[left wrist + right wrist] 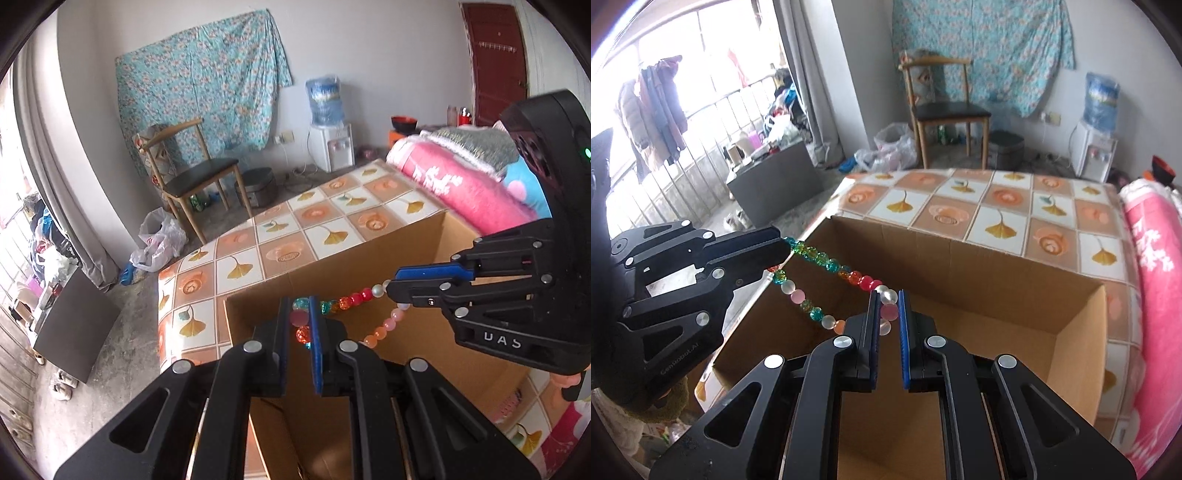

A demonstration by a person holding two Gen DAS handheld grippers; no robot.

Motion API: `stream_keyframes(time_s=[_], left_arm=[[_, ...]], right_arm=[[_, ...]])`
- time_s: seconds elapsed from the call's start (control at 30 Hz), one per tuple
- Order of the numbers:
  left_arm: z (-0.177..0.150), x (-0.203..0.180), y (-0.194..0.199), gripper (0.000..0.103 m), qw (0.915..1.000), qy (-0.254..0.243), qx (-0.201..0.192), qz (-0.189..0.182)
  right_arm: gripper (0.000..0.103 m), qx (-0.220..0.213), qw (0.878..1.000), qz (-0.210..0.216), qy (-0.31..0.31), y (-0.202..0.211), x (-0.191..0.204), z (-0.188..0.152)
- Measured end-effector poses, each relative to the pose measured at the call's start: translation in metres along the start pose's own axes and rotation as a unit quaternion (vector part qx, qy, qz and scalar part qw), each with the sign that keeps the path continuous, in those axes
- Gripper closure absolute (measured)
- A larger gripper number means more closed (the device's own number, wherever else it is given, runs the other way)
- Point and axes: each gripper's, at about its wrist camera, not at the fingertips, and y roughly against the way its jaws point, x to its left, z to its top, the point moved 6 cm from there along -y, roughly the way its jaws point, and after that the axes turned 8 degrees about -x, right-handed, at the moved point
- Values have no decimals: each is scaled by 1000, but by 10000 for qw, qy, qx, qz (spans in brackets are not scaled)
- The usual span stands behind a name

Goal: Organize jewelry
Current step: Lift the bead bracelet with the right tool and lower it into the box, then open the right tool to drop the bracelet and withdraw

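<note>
Together we held the bead bracelet stretched left to right above the open cardboard box. Our left gripper pinched one end, our right gripper the other, both directly over the box.

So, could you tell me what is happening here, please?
A person holds a gripper in each hand, and together they carry a bead loop over an open cardboard box on a tiled tablecloth. The left gripper pinches one end, the right gripper the other, so the beads hang stretched between them above the box, not yet inside.
</note>
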Motion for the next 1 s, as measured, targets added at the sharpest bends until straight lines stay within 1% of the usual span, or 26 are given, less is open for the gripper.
stream_keyframes(time_s=[0.07,0.23,0.33,0.37,0.47,0.53,0.63,0.73,0.9,0.93,0.97,1.0], left_arm=[[1,2,-15,94,9997,42,215,-105],[-3,7,-46,94,9972,128,699,-217],[-7,9,-68,94,9931,121,1122,-309],[-9,8,-73,94,9921,135,1210,-318],[-18,11,-94,94,9861,174,1621,-316],[-23,13,-105,94,9831,127,1812,-225],[-27,9,-115,94,9805,-68,1958,-158],[-31,6,-123,93,9776,-189,2095,-125],[-34,10,-130,93,9752,-280,2196,20],[-34,10,-131,93,9748,-319,2210,34],[-35,11,-132,92,9742,-328,2234,38],[-34,12,-131,92,9747,-352,2205,64]], right_arm=[[95,244,9996,117,-101,-12,-6,1],[95,848,9954,296,-348,-45,-20,2],[95,1214,9909,359,-463,-63,-27,1],[95,1321,9893,376,-495,-69,-29,1],[95,1661,9830,447,-639,-88,-32,-5],[95,1800,9802,440,-704,-96,-34,-9],[95,1976,9765,402,-756,-105,-37,-15],[95,2142,9715,479,-896,-115,-39,-22],[95,2311,9675,491,-901,-125,-34,-28],[94,2337,9668,491,-912,-126,-33,-29],[90,2355,9662,488,-932,-130,-33,-31],[90,2363,9660,473,-936,-131,-33,-31]])
